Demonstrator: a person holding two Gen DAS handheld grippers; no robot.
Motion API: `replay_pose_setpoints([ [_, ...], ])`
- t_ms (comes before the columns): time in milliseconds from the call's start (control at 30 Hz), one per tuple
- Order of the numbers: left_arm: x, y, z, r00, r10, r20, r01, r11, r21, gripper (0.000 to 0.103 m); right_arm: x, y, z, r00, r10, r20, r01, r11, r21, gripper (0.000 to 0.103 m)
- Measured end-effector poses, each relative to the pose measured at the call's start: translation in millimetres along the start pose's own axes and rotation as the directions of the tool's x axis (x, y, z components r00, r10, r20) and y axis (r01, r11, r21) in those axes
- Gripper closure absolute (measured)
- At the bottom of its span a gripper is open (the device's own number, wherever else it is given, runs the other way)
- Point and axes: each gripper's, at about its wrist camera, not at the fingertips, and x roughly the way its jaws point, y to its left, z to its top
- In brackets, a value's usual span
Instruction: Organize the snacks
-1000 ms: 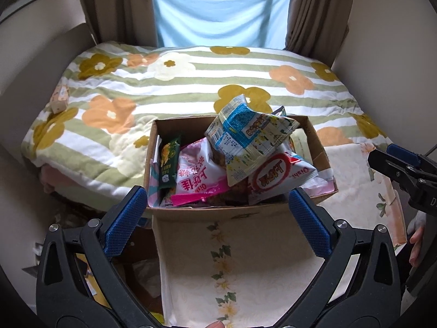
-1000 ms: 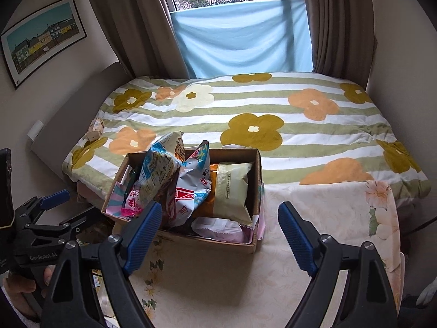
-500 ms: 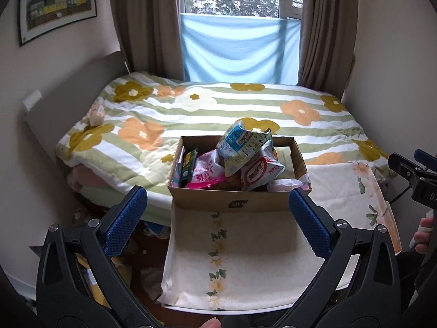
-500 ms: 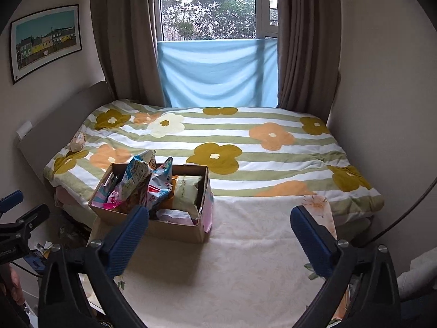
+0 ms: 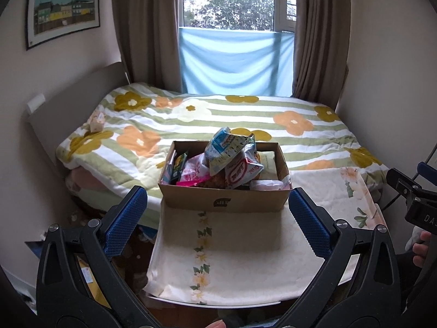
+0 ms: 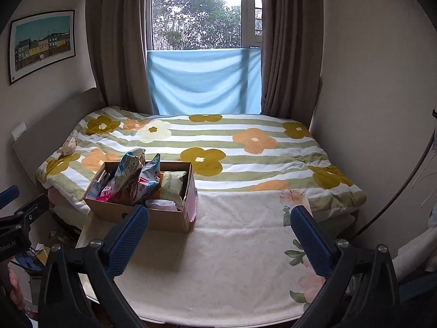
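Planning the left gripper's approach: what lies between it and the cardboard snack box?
Only bare floral cloth separates the left gripper from the cardboard box, seen in the left wrist view.

We see our left gripper (image 5: 217, 213) spread wide above the cloth-covered table (image 5: 245, 259), where a cardboard box (image 5: 224, 202) heaped with snack bags (image 5: 232, 161) sits before the flowered bed (image 5: 218, 120).

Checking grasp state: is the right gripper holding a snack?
No, the right gripper is open and empty, short of the cardboard box of snacks.
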Motion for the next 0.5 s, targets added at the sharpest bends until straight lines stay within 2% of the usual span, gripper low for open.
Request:
replay_pose_setpoints([
  [133, -2.4, -4.0, 3.8, 1.000, 0.002, 0.017, -0.003, 1.000, 0.015, 0.000, 0.1, -3.5, -0.7, 1.000, -0.008, 0.004, 0.008, 1.000, 0.007, 0.000],
  [500, 6.0, -11.8, 5.2, 1.000, -0.010, -0.001, 0.010, 1.000, 0.030, 0.000, 2.2, -3.6, 0.4, 1.000, -0.021, 0.008, 0.021, 1.000, 0.008, 0.000],
])
